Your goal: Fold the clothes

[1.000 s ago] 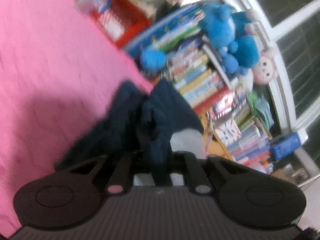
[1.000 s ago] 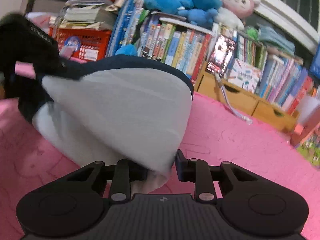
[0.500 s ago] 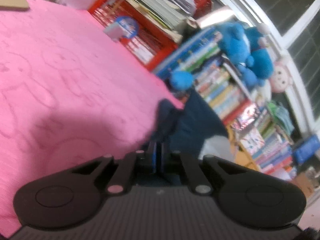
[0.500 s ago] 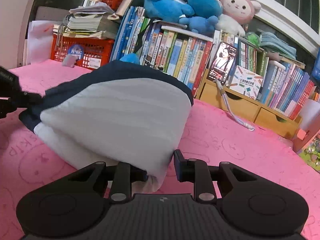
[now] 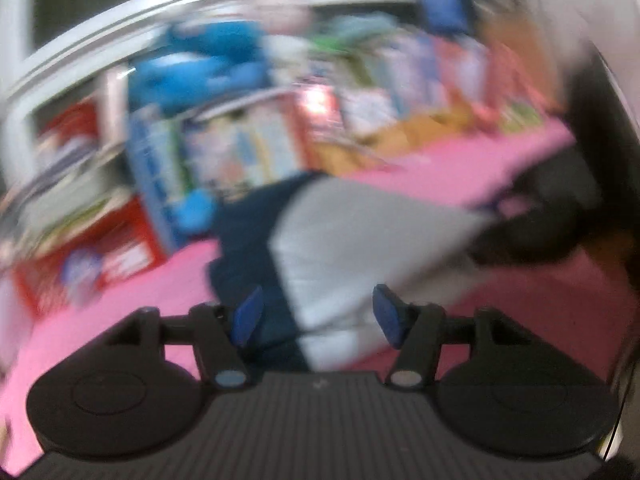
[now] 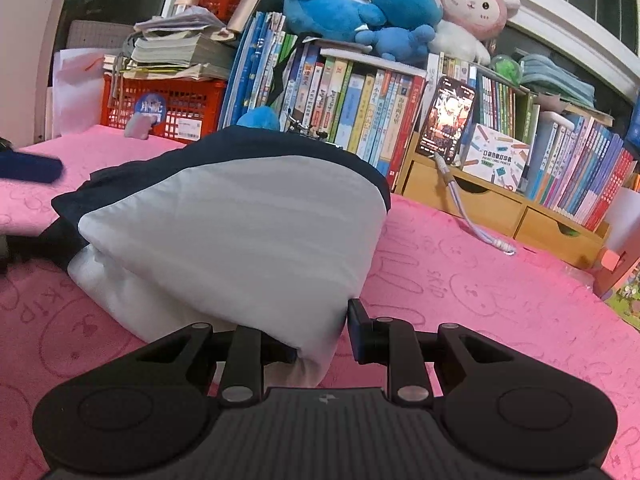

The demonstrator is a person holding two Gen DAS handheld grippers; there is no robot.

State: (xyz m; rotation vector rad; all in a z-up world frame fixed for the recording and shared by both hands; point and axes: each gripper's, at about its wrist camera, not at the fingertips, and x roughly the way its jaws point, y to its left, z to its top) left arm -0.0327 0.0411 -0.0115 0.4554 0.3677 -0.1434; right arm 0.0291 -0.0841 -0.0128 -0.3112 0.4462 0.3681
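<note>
A folded garment (image 6: 240, 232), white-grey with a navy edge, lies on the pink cloth (image 6: 480, 288). My right gripper (image 6: 320, 344) is shut on its near white corner; the cloth covers the left finger. In the blurred left wrist view the garment (image 5: 360, 248) lies just ahead, navy on the left and grey on the right. My left gripper (image 5: 318, 316) stands open there, its blue pads (image 5: 248, 314) on either side of the near edge without touching it. One blue left pad (image 6: 28, 168) shows at the far left edge of the right wrist view.
Behind the pink cloth stand a row of books (image 6: 360, 112) with blue plush toys (image 6: 360, 4) on top, a red crate (image 6: 168, 108), a propped phone (image 6: 446, 120) with a cable, and wooden drawers (image 6: 500, 208). Bare pink surface lies to the right.
My left gripper let go of the navy part, opened and swung round to face the garment. The garment sank from lifted to lying on the pink cloth. The right gripper kept its hold.
</note>
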